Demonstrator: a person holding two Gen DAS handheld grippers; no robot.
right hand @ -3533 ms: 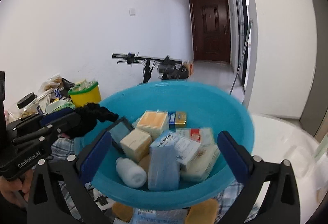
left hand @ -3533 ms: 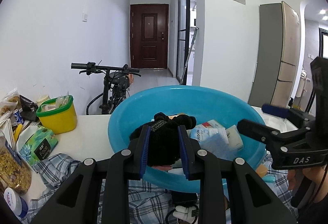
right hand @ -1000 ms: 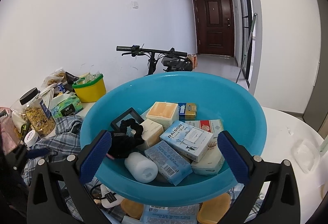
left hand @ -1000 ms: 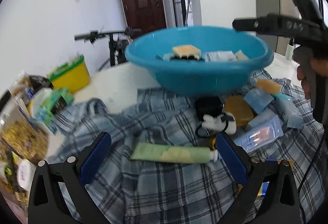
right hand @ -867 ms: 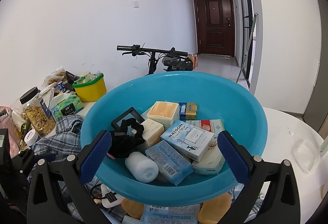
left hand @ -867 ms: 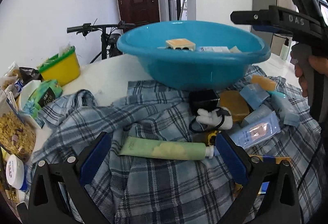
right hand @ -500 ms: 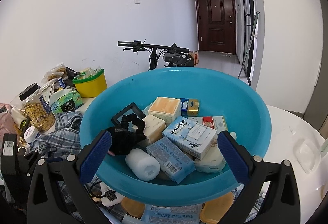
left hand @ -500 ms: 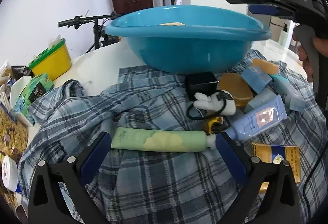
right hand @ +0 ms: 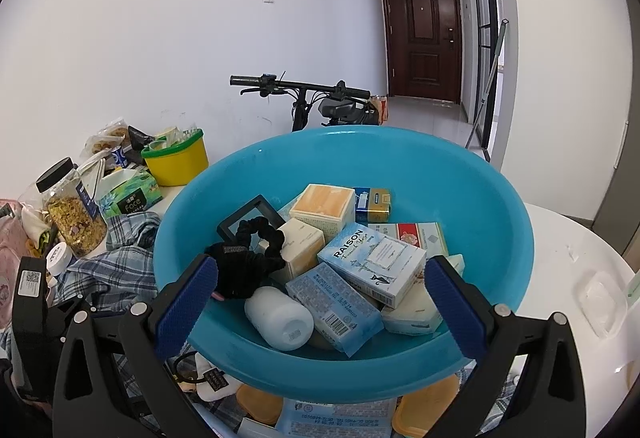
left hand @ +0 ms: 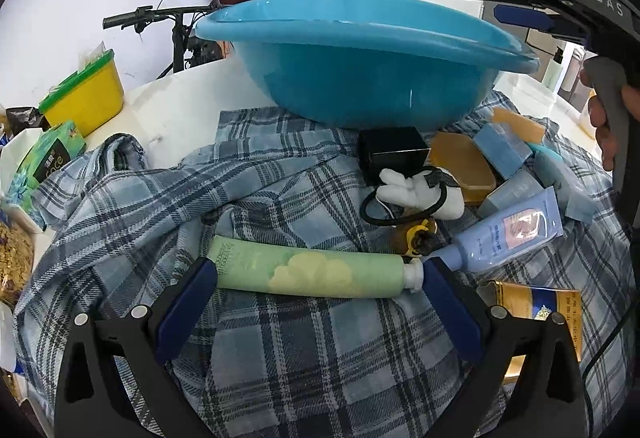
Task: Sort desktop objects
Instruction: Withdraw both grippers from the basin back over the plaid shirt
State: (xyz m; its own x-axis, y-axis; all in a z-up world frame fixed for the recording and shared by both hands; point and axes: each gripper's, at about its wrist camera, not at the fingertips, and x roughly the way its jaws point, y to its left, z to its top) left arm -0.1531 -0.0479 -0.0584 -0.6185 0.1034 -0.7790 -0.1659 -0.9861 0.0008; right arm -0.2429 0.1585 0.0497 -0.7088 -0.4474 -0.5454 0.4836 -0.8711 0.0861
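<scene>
1. The green tube lies crosswise on the plaid cloth, its cap pointing right, between my left gripper fingers; those jaws are spread wide, just outside each end, gripping nothing.
2. A blue tube lies just right of the cap.
3. My right gripper hangs over the blue basin, jaws wide apart and empty.
4. The black scrunchie sits in the basin among boxes, beside a white bottle.

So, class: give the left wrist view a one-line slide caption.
Open left claw brackets a green tube on plaid cloth before the blue basin.
</scene>
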